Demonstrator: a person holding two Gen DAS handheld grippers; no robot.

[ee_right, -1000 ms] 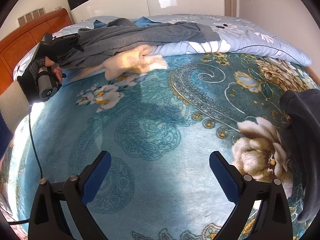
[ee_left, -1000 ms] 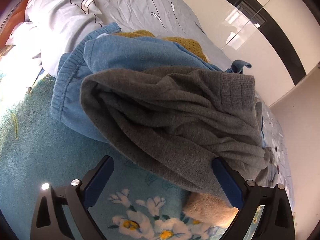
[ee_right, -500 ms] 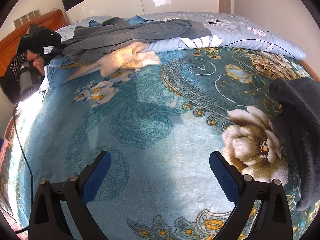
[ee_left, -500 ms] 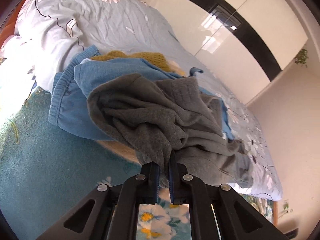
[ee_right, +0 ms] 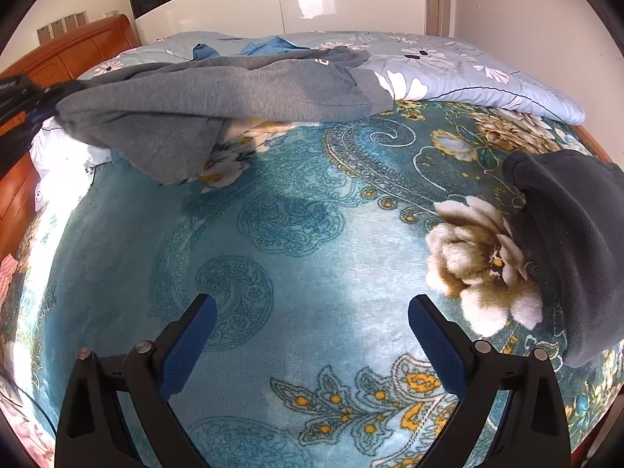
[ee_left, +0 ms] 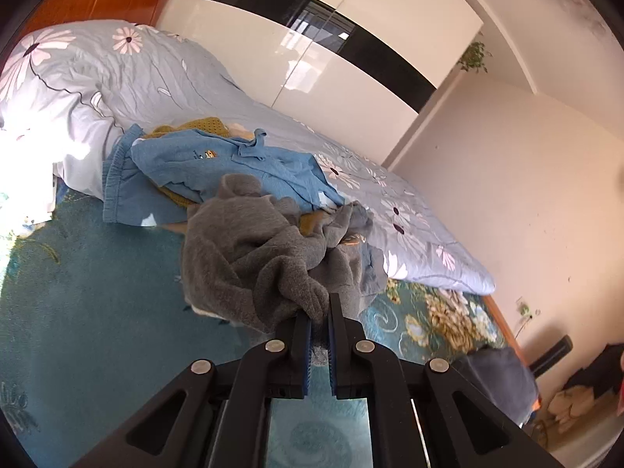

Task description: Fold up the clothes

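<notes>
Grey garment lifted, pinched between fingers

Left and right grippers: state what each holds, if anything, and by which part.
The left gripper is shut on a bunched fold of the grey garment; which part cannot be told. The right gripper is open and holds nothing.

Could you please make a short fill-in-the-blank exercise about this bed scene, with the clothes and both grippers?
1. The left gripper is shut on the ____ garment.
2. The right gripper is ____, with nothing between its pads.
3. The blue garment lies partly on a ____ knitted one.
4. The dark folded garment lies on the ____ blanket.

Missing words: grey; open; yellow; teal
</notes>
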